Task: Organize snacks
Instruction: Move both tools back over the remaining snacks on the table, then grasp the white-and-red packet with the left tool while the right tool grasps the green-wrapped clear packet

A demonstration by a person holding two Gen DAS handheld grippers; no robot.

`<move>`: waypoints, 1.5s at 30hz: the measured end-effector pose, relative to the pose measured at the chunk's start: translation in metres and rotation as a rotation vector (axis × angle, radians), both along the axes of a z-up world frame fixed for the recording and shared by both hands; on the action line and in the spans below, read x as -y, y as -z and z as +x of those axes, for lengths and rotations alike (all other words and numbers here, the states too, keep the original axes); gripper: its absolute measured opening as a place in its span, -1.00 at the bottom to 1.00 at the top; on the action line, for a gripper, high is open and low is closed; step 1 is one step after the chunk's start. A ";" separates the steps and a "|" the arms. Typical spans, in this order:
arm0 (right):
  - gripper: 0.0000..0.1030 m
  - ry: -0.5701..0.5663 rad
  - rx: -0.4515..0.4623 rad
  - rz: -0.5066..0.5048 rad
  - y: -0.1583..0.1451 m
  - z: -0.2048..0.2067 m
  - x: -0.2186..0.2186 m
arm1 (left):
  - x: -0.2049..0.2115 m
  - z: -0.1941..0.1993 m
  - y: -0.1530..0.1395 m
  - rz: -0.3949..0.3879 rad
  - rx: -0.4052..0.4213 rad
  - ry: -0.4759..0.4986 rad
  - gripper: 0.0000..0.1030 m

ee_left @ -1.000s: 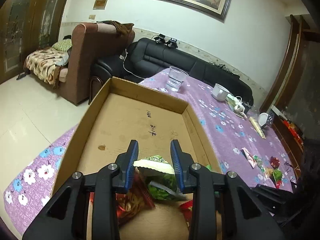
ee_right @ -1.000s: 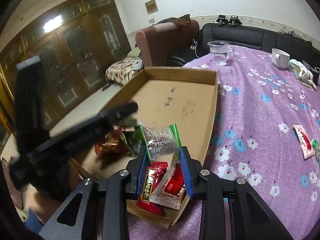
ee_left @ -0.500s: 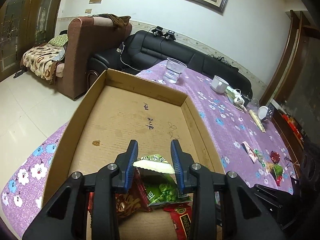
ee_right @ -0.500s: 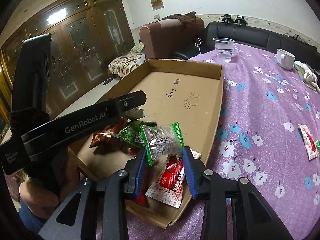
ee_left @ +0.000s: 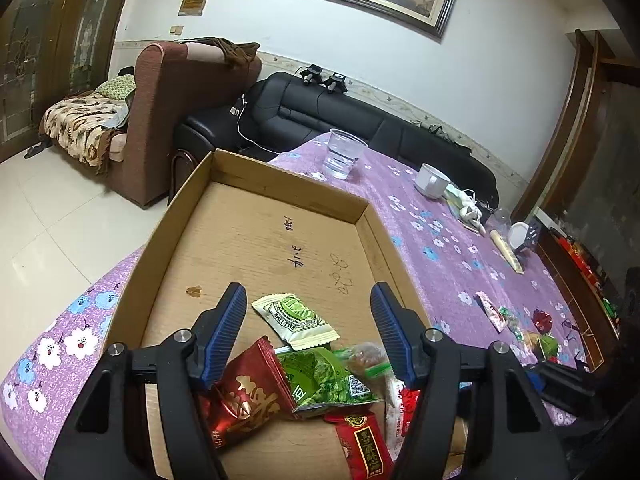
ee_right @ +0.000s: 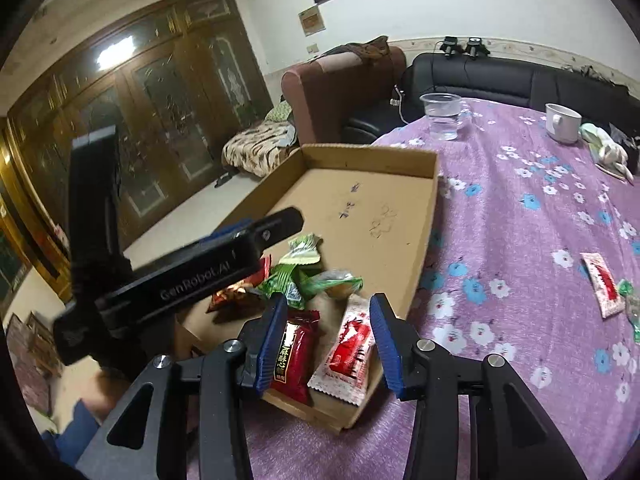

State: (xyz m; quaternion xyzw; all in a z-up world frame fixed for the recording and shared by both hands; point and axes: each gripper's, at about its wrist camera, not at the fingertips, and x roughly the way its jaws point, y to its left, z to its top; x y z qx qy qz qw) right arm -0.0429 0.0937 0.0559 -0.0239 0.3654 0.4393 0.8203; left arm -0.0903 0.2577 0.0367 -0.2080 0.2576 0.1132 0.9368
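Observation:
A shallow cardboard box (ee_left: pixel 256 236) (ee_right: pixel 434 168) lies on the purple flowered tablecloth. Several snack packets lie at its near end: a pale green-labelled one (ee_left: pixel 294 320), a green one (ee_left: pixel 324 376), red ones (ee_left: pixel 244 396) (ee_right: pixel 296 350), a white-and-red one (ee_right: pixel 352 354) and a clear green-ended one (ee_right: pixel 340 282). My left gripper (ee_left: pixel 308 324) is open and empty above the pile. My right gripper (ee_right: pixel 328 338) is open and empty over the box's near corner. The left gripper's body (ee_right: pixel 192 276) shows in the right wrist view.
More loose snacks (ee_left: pixel 520 328) (ee_right: pixel 602 290) lie on the cloth to the right of the box. A clear plastic cup of water (ee_left: pixel 344 154) (ee_right: pixel 442 116) and a white mug (ee_left: pixel 432 180) (ee_right: pixel 562 122) stand further back. Sofas stand beyond the table.
Both grippers have opened. The left one let go of the pale green-labelled packet and the right one let go of the clear green-ended packet; both now lie in the box.

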 end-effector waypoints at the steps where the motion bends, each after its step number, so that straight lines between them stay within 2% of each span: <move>1: -0.14 0.011 -0.013 0.010 -0.003 0.002 0.005 | 0.000 0.000 0.000 -0.002 0.000 -0.003 0.25; 11: -0.09 0.165 -0.105 0.085 -0.017 0.042 0.089 | 0.006 0.005 0.000 0.019 -0.049 -0.004 0.25; 15: -0.09 0.265 -0.125 0.082 -0.018 0.065 0.140 | 0.017 0.006 -0.007 0.003 -0.049 0.025 0.24; 18: -0.08 0.370 -0.144 0.094 -0.017 0.081 0.185 | 0.035 0.007 -0.020 0.034 -0.038 0.056 0.24; 23: -0.07 0.588 -0.158 0.089 -0.003 0.107 0.256 | 0.083 0.021 -0.043 0.064 -0.050 0.179 0.24; 26: -0.06 0.647 -0.215 0.091 0.016 0.123 0.283 | 0.115 0.041 -0.047 0.057 -0.091 0.263 0.24; 31: -0.06 0.674 -0.292 0.102 0.031 0.130 0.296 | 0.164 0.094 -0.037 -0.048 -0.212 0.374 0.24; 33: -0.06 0.671 -0.305 0.127 0.030 0.130 0.299 | 0.180 0.125 -0.025 -0.091 -0.283 0.374 0.24; 36: -0.06 0.668 -0.294 0.151 0.026 0.127 0.301 | 0.196 0.155 -0.011 -0.141 -0.345 0.361 0.23; 39: -0.06 0.664 -0.292 0.174 0.024 0.126 0.302 | 0.210 0.181 0.004 -0.146 -0.403 0.340 0.23; 43: -0.06 0.655 -0.292 0.196 0.020 0.125 0.303 | 0.227 0.201 0.018 -0.088 -0.445 0.306 0.22; 45: -0.06 0.646 -0.288 0.210 0.018 0.124 0.303 | 0.233 0.207 0.023 -0.046 -0.450 0.296 0.08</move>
